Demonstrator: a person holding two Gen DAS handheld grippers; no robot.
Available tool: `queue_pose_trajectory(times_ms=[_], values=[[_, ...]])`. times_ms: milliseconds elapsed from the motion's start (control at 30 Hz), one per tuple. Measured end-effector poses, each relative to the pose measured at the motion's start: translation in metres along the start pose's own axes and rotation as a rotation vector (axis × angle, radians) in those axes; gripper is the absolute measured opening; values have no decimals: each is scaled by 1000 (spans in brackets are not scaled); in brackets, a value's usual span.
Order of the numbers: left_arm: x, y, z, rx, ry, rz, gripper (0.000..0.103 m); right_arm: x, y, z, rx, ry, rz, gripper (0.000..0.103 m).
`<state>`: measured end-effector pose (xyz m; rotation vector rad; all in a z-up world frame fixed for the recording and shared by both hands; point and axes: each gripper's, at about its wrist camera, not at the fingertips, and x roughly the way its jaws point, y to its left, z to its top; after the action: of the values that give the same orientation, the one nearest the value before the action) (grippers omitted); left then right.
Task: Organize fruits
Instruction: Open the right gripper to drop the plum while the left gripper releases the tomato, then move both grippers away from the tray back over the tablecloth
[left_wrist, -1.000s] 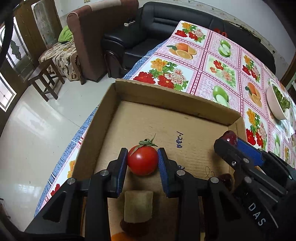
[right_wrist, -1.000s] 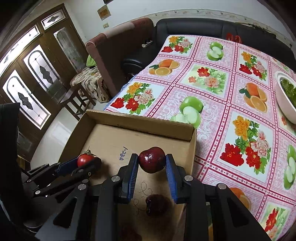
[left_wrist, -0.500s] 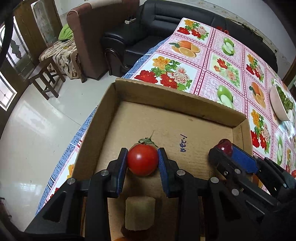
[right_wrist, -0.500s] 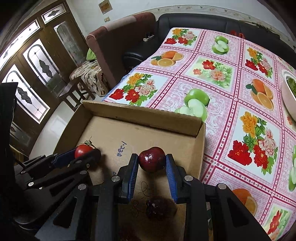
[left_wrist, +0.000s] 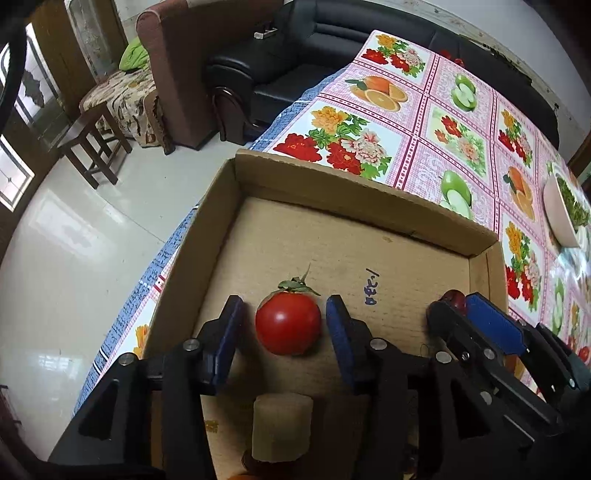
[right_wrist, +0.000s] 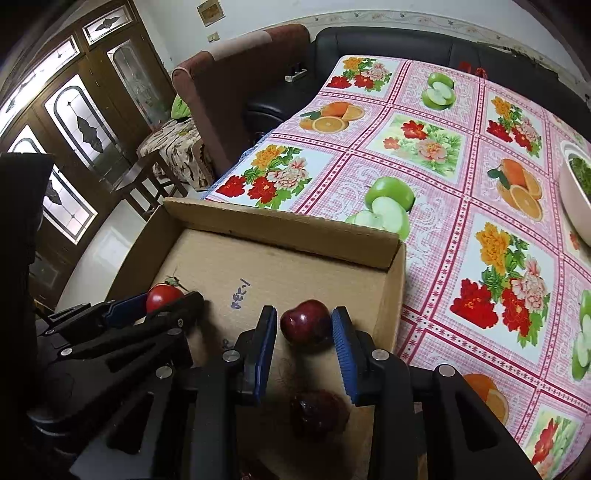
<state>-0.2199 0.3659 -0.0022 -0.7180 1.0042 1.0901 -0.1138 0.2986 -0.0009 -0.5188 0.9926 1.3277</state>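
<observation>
A shallow cardboard box (left_wrist: 354, 195) (right_wrist: 280, 229) sits at the table's near left corner. A red tomato (left_wrist: 288, 323) with a green stem rests on the box floor between the spread fingers of my left gripper (left_wrist: 284, 328), with gaps on both sides. It also shows in the right wrist view (right_wrist: 163, 297). A dark red apple (right_wrist: 305, 322) lies on the box floor between the spread fingers of my right gripper (right_wrist: 304, 332). Another dark red fruit (right_wrist: 317, 410) lies nearer me. A pale cut chunk (left_wrist: 280, 426) stands below the tomato.
The table wears a pink cloth (right_wrist: 461, 184) printed with fruit and flowers. A white bowl of greens (right_wrist: 576, 195) stands at the right edge. A black sofa (left_wrist: 288, 66), a brown armchair and a small wooden stool stand beyond the table's left edge.
Both grippers have lowered into the box and opened. The tomato and the dark red apple now rest on the box floor, free of the pads.
</observation>
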Motion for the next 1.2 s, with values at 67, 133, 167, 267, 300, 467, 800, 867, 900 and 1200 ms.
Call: queue_pose_trajectory(times_ms=[67,133,167,267,300,467,800,867,900,1200], values=[[-2,3,-1,-14,5,-12,45,-3,0,0,-2,-2,4,34],[-5,4,-2,-19,-1,-14,45,-8,2,-1,-7,-12,7,35],[-8,4,-3,-21,-6,-12,45,-10,3,-2,-8,-14,10,36],[-17,6,-5,-27,-31,-18,46,-18,6,-5,-15,-24,18,37],[-20,7,-6,-29,-39,-19,47,-21,6,-6,-16,-27,22,38],[-37,10,-14,-34,-80,-19,48,-37,4,-12,-13,-47,29,40],[-67,8,-37,-23,-130,-49,48,-85,-13,-37,30,-109,41,45],[-71,6,-44,-18,-131,-59,48,-93,-18,-44,38,-115,39,45],[-73,5,-46,-15,-132,-61,48,-97,-19,-47,42,-118,40,45],[-92,-14,-77,34,-137,-105,48,-121,-44,-83,93,-129,28,45]])
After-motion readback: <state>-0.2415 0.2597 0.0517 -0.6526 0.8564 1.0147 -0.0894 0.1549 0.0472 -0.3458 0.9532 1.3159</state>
